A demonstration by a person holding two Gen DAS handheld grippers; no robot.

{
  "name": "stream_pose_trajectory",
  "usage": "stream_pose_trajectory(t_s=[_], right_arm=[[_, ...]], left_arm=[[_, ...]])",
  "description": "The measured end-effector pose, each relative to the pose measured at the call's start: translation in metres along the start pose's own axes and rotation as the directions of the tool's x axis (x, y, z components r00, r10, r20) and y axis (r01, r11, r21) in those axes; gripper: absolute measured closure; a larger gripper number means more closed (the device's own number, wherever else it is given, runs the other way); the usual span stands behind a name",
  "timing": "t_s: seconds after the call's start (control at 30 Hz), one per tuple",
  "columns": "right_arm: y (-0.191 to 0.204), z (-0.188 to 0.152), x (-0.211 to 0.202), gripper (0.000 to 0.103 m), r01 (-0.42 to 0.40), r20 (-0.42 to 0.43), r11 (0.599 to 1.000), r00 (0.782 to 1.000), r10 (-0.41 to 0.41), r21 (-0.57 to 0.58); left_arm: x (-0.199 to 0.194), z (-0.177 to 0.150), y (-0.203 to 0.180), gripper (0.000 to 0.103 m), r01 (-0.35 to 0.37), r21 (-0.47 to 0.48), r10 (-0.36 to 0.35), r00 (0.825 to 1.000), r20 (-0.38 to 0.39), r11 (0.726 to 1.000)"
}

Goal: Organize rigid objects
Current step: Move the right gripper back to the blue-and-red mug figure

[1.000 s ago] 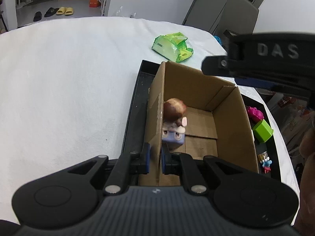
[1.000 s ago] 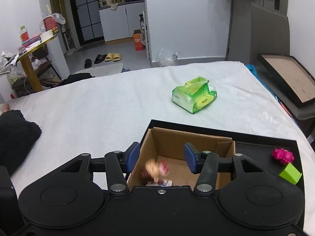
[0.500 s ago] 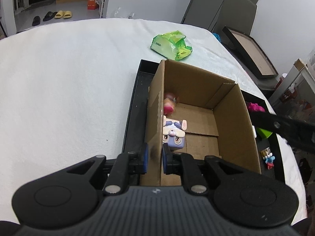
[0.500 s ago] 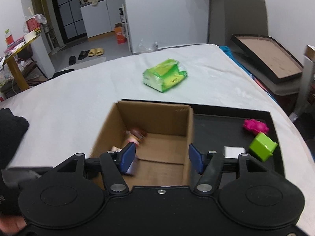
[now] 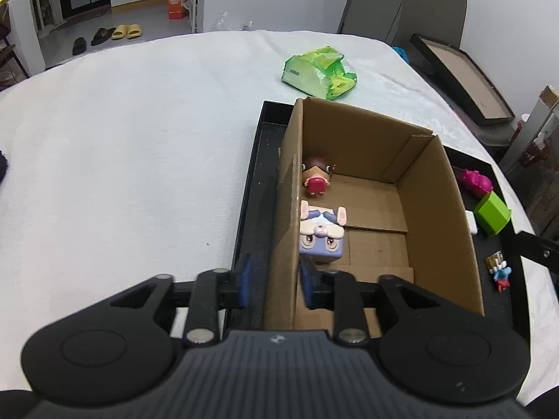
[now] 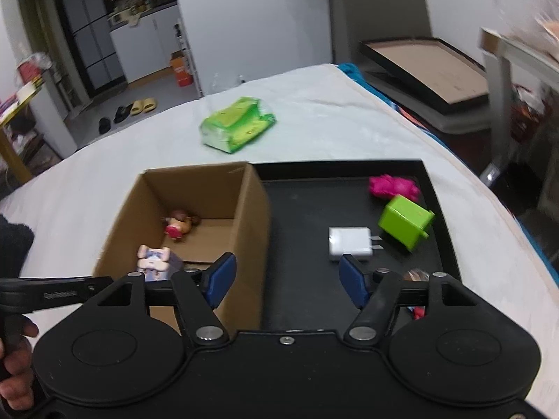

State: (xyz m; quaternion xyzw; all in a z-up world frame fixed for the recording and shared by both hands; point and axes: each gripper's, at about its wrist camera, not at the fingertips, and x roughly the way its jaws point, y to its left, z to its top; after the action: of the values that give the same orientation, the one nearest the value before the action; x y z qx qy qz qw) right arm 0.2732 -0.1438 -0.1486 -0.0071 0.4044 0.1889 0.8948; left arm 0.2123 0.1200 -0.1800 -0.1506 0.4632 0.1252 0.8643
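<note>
A cardboard box [image 5: 433, 209] stands on a black tray [image 6: 300, 209]. Inside it lie a brown-haired doll figure [image 5: 316, 174] and a purple rabbit cube [image 5: 321, 234]; both show in the right wrist view, the doll [image 6: 178, 225] and the cube [image 6: 155, 262]. My left gripper [image 5: 276, 279] straddles the box's left wall with its jaws slightly apart. My right gripper [image 6: 284, 281] is open and empty above the tray, near a white charger [image 6: 351, 242], a green cube [image 6: 405, 227] and a pink toy [image 6: 393, 186].
A green snack bag [image 5: 319, 71] lies on the white cloth beyond the tray. A small blue-and-red figure [image 5: 501, 274] lies at the tray's right edge. A framed board [image 6: 426, 66] leans off the table to the far right.
The doll dropped from my right gripper into the box and now lies at its back left. My right gripper moved right over the tray. My left gripper's jaws parted slightly on the wall.
</note>
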Motion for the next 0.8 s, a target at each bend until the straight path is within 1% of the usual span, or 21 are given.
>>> stream_pose_trajectory(t_s=[0.03,0.07,0.17,0.23,0.33,0.5,0.6,0.7,0.8], right_arm=[[-0.006,-0.002,0.001,0.038,-0.001,0.001,1.0,1.0,0.001,0.017],[-0.013,-0.004,0.002,0.038,-0.004,0.004,0.999,1.0,0.004,0.034],[-0.033,-0.011,0.003,0.037,-0.005,0.02,0.996,1.0,0.003,0.09],[-0.044,-0.016,0.005,0.035,-0.01,0.024,0.992,1.0,0.007,0.125],[-0.059,-0.019,0.006,0.035,-0.017,0.028,0.985,1.0,0.012,0.173],[-0.075,-0.025,0.008,0.035,-0.029,0.025,0.978,0.999,0.024,0.208],[-0.086,-0.028,0.014,0.035,-0.016,0.013,0.973,1.0,0.013,0.231],[-0.098,-0.03,0.019,0.035,0.004,0.007,0.958,1.0,-0.006,0.287],[-0.107,-0.031,0.025,0.035,-0.002,0.005,0.95,1.0,0.001,0.313]], left_arm=[[0.0,0.0,-0.001,0.058,-0.003,0.005,0.003,1.0,-0.001,1.0],[-0.001,0.0,-0.002,0.056,-0.005,0.01,0.005,1.0,0.0,1.0],[-0.007,0.0,-0.005,0.05,-0.048,0.022,0.047,0.999,0.026,0.999],[-0.01,0.001,-0.006,0.046,-0.053,0.018,0.053,0.998,0.031,0.998],[-0.011,0.001,-0.009,0.044,-0.074,0.033,0.073,0.997,0.025,0.997],[-0.014,0.002,-0.019,0.044,-0.099,0.062,0.097,0.995,0.032,0.993],[-0.01,0.004,-0.022,0.043,-0.113,0.068,0.112,0.994,0.021,0.991],[-0.009,0.006,-0.024,0.043,-0.117,0.061,0.116,0.993,0.015,0.991],[-0.007,0.007,-0.028,0.043,-0.131,0.071,0.13,0.991,0.019,0.989]])
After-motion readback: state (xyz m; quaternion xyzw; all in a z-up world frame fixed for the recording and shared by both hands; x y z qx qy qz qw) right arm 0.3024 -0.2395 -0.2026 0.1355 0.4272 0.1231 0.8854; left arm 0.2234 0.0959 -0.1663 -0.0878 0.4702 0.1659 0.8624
